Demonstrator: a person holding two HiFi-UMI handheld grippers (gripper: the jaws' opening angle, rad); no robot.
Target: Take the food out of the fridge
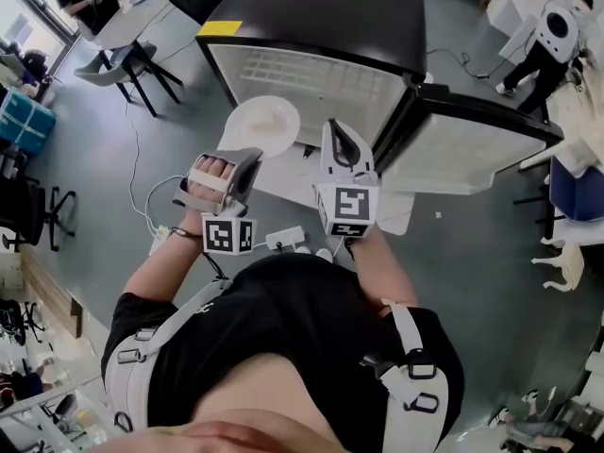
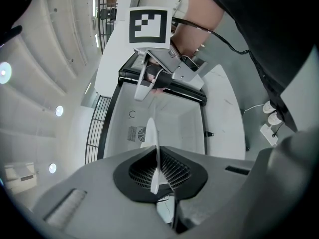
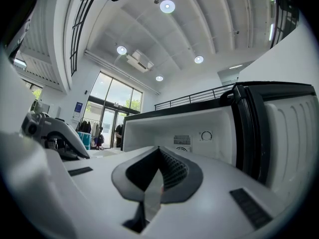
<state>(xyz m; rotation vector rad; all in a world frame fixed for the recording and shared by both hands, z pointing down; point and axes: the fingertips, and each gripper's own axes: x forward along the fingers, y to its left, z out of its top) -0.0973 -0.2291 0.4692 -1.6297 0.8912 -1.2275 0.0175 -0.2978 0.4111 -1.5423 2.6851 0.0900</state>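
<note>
A small black fridge point(image 1: 311, 26) stands with its door point(image 1: 472, 144) swung open to the right and its white inside point(image 1: 302, 83) showing. My left gripper point(image 1: 251, 155) is shut on the rim of a white plate point(image 1: 260, 125), held in front of the fridge's left side. In the left gripper view the plate point(image 2: 152, 133) runs edge-on between the pads point(image 2: 172, 171), with the fridge cavity point(image 2: 174, 118) beyond. My right gripper point(image 1: 338, 132) hangs before the opening, jaws together, nothing visible between them. In the right gripper view the jaws point(image 3: 159, 156) point level at the fridge's back wall point(image 3: 194, 131).
The fridge rests on a white platform point(image 1: 293, 189). A power strip point(image 1: 283, 238) and cables lie on the grey floor by my feet. Tables and chairs point(image 1: 132, 59) stand at the upper left, a person point(image 1: 547, 45) at the upper right, a blue bin point(image 1: 576, 192) at the right.
</note>
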